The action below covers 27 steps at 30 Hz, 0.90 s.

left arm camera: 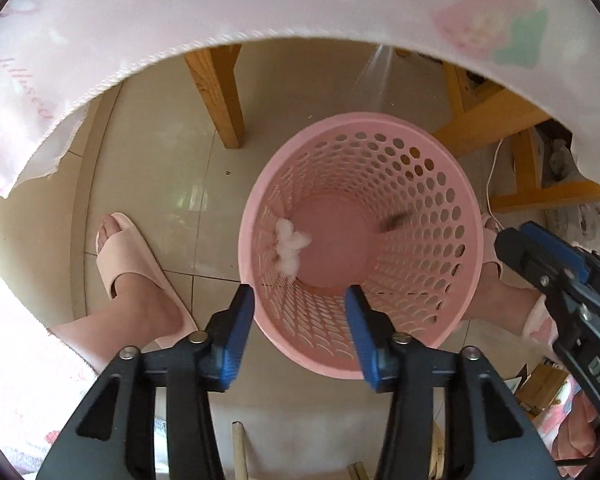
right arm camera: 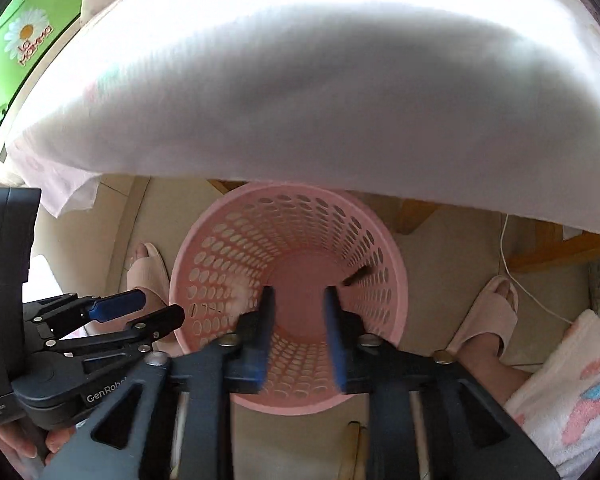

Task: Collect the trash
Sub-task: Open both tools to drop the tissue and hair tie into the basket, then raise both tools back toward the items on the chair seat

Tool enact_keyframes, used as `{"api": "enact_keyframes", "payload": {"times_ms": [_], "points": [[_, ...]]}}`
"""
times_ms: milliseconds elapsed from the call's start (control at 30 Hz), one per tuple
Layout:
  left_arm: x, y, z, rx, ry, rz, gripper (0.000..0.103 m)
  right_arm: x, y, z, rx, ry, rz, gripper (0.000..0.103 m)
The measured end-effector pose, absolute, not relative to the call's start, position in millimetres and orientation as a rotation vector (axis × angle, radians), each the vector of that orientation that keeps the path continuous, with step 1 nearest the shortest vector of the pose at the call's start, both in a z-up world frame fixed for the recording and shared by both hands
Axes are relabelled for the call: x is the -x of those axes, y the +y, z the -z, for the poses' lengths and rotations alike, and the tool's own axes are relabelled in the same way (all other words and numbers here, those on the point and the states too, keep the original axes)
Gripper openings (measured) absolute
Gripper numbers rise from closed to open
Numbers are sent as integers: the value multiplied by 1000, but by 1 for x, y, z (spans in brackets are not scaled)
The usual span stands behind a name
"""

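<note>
Left wrist view: left gripper (left arm camera: 300, 296) hangs half open and empty over the pink basket (left arm camera: 452, 184), white wad (left arm camera: 290, 240) and a dark scrap (left arm camera: 394, 222) inside. Right gripper (right arm camera: 298, 300) likewise parted, holding nothing.

You are holding left hand-held gripper (left arm camera: 300, 308) open over pink basket (left arm camera: 452, 208); white tissue wad (left arm camera: 290, 242) and blurred dark scrap (left arm camera: 394, 220) lying inside.
</note>
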State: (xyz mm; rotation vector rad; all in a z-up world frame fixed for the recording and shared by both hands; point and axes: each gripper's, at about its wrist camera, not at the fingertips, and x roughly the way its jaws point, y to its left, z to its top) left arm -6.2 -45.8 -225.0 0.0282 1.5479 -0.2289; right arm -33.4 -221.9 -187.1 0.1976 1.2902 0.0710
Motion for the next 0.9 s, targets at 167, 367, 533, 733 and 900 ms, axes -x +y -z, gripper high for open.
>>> {"api": "enact_keyframes", "payload": {"times_ms": [167,367,533,733,900], "points": [[5,-42,201,-47,1475,222,58,36,-226,166,-175,1214,-57,53],[4,-24,144,-46,1279,201,72,42,-229,139,-180,1137,-58,53],[6,-14,114,-80,1183,196,77,54,-224,115,-114,1052,-33,58],[6,-2,91,-55,1101,176,81,69,-218,84,-85,933,-44,59],[-2,-6,69,-27,1088,162,84,69,-217,60,-52,846,-58,66]]}}
